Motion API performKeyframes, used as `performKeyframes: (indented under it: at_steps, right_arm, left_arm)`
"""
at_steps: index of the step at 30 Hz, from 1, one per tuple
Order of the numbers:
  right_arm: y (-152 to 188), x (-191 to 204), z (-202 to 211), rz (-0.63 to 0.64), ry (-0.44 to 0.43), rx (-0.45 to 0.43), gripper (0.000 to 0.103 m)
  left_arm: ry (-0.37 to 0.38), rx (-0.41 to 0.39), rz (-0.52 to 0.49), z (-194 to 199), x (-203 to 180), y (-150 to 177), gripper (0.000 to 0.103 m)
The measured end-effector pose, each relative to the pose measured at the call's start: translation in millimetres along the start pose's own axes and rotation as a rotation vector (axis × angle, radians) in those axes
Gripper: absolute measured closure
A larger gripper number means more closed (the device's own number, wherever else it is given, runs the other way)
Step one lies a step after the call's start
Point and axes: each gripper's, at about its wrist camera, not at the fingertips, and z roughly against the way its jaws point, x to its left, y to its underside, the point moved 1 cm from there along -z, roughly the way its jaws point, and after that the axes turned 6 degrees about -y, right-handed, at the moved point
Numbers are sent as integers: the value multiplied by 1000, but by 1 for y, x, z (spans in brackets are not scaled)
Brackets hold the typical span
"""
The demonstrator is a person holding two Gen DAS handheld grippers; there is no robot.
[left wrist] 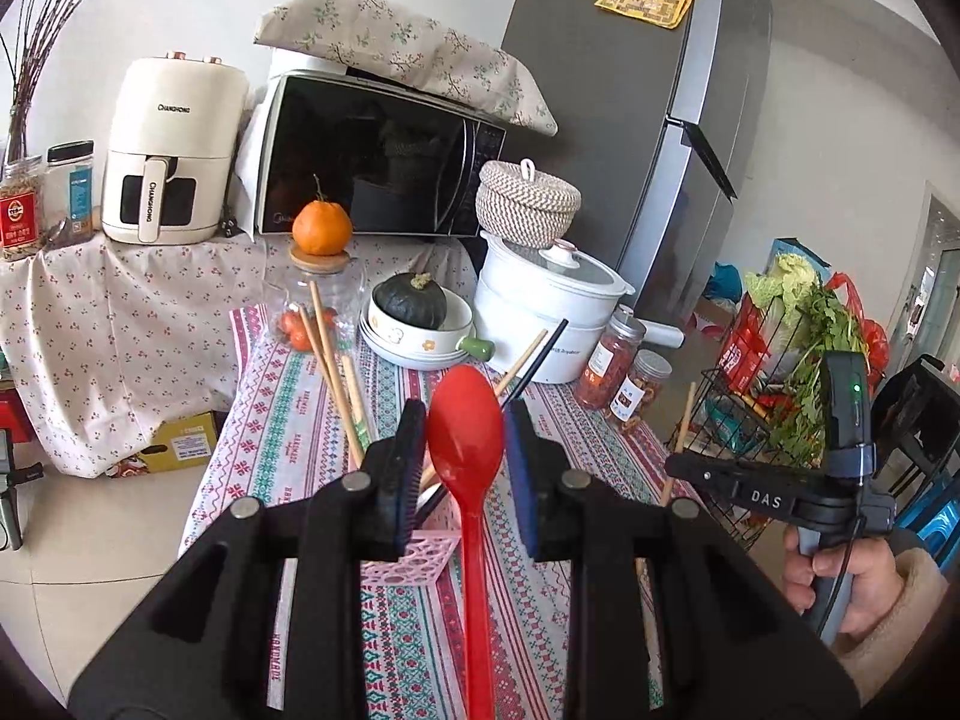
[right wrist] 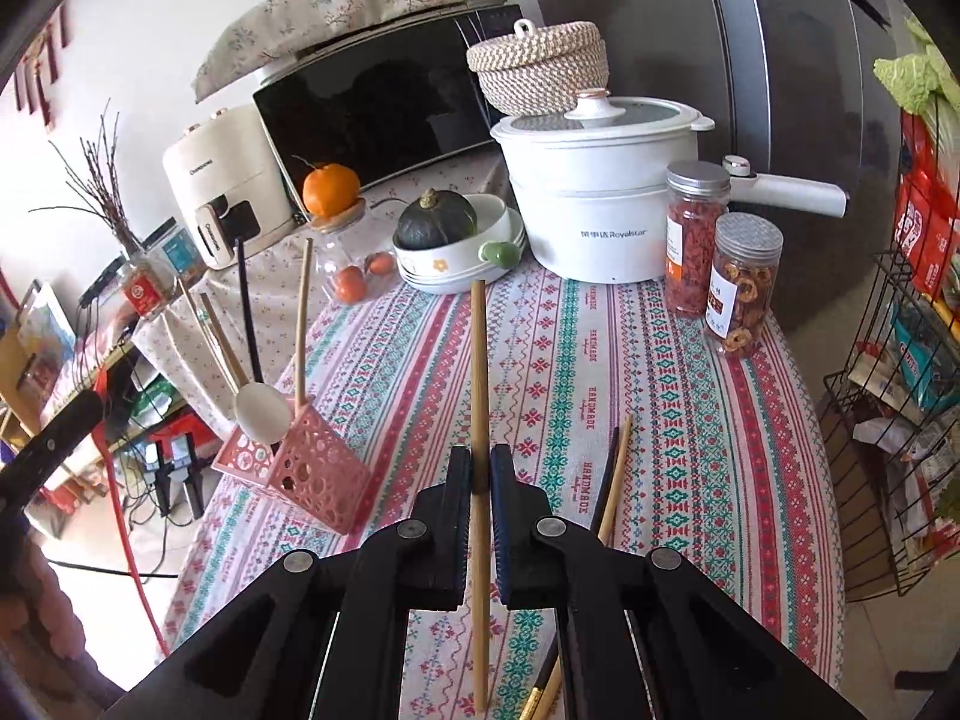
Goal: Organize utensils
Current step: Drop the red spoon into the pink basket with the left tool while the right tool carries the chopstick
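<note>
In the left wrist view my left gripper (left wrist: 465, 429) is shut on a red plastic spoon (left wrist: 474, 516), bowl up, above the pink perforated holder (left wrist: 408, 564). Several chopsticks (left wrist: 336, 372) stand in that holder. My right gripper (right wrist: 480, 465) is shut on a wooden chopstick (right wrist: 479, 372), held nearly upright over the patterned tablecloth (right wrist: 660, 420). The pink holder (right wrist: 306, 468) stands to its left with a white spoon (right wrist: 261, 414) and chopsticks in it. A black and a wooden chopstick (right wrist: 612, 480) lie on the cloth to the right. The right gripper (left wrist: 675, 462) also shows at the table's right edge.
At the back stand a white pot (right wrist: 600, 204), two jars of dried food (right wrist: 744, 282), a stack of bowls with a green squash (right wrist: 438, 219), and a glass jar topped by an orange (right wrist: 330, 189). A wire rack (right wrist: 888, 390) stands off the table's right side.
</note>
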Motion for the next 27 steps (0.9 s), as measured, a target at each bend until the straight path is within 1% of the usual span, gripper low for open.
performKeyframes:
  at_steps: [3,7,11,15,18,21,25,27]
  right_arm:
    - [-1,14,12,33,-11,-46,97]
    - [-7,25,17,69,-9,-92,97]
    - [-17,29,25,79,-20,-126,97]
    - [-24,31,29,84,-25,-147,97]
    - [-27,30,31,81,-29,-156,97]
    - [-27,30,32,83,-28,-161,97]
    - [-27,30,31,86,-26,-158,97]
    - [-27,32,31,88,-28,-155,97]
  left_arm:
    - [-34,-94,17,-1,0,-6,75]
    - [-77,-215,-3,-6,-3,-21,75]
    - [-128,-310,-21,-14,-6,-34,75]
    - [-196,-388,-51,-32,-6,-34,75]
    - [-230,-415,-56,-44,-4,-26,75]
    - [-251,-412,-67,-54,-2,-16,75]
    - [-277,-383,-79,-64,4,-4,74]
    - [-285,-354,-69,-67,8,-1,72]
